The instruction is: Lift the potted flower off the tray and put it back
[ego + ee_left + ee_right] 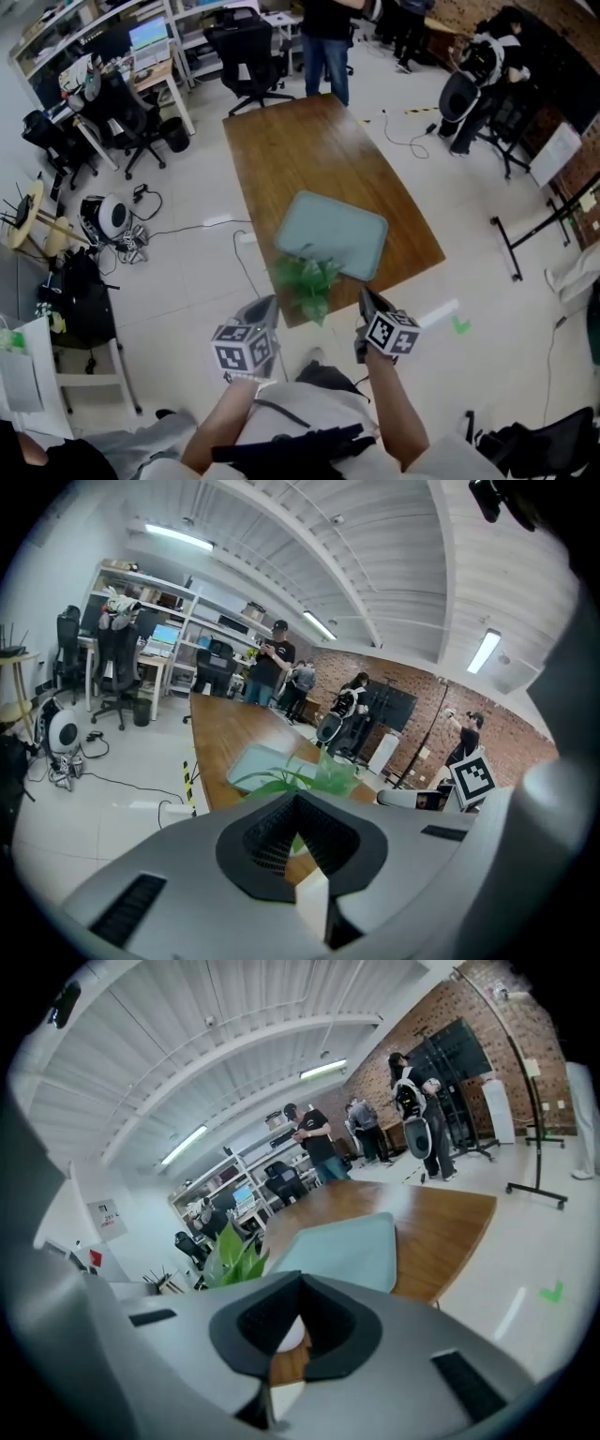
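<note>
Head view: I see a wooden table (309, 159) under the tray (333, 230). The potted flower (307, 281) stands off the tray, just beside its near corner. Left gripper (266, 305) and right gripper (367, 298) hover near the tray's near edge, both with jaws pinched together, holding nothing.

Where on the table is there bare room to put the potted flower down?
The tray is bare. The table beyond the tray is bare too. It is crowded only at the near edge, where the potted flower stands beside the tray.
</note>
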{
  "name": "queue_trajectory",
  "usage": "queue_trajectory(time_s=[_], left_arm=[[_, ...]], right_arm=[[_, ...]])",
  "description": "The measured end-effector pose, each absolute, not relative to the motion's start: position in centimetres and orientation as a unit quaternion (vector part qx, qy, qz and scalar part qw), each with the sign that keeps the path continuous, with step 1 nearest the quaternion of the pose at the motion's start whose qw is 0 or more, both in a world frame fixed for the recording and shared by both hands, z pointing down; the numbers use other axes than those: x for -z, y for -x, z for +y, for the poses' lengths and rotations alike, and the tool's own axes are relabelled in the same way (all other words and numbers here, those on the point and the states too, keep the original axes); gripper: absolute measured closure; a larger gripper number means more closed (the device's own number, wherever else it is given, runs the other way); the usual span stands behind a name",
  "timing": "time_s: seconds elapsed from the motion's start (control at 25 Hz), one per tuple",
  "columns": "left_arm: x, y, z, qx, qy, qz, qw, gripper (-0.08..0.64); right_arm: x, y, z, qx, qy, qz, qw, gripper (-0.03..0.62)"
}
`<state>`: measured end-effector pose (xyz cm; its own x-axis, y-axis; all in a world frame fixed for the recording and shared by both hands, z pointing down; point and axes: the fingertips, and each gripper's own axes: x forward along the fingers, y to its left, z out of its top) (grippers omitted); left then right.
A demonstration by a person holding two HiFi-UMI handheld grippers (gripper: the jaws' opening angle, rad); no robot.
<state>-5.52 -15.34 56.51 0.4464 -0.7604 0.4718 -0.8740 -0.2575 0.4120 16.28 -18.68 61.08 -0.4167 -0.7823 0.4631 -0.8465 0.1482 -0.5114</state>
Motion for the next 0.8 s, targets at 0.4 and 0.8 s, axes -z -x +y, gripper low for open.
queue_trajectory(time_s=[0.4,0.8], left_arm=[[-57.1,5.2,-9.7,-0.097,-0.825,-0.453,0.324,0.563],[-57.4,4.2,-7.3,-0.101,-0.842,-0.423,0.319,0.563]], right_arm=[[-60.6,-12.1,-11.2,-0.375,-0.562,-0.737,0.034,0.592],[-60.7,-12.9,-6.7,-0.371,-0.589,-0.718,0.024,0.592]])
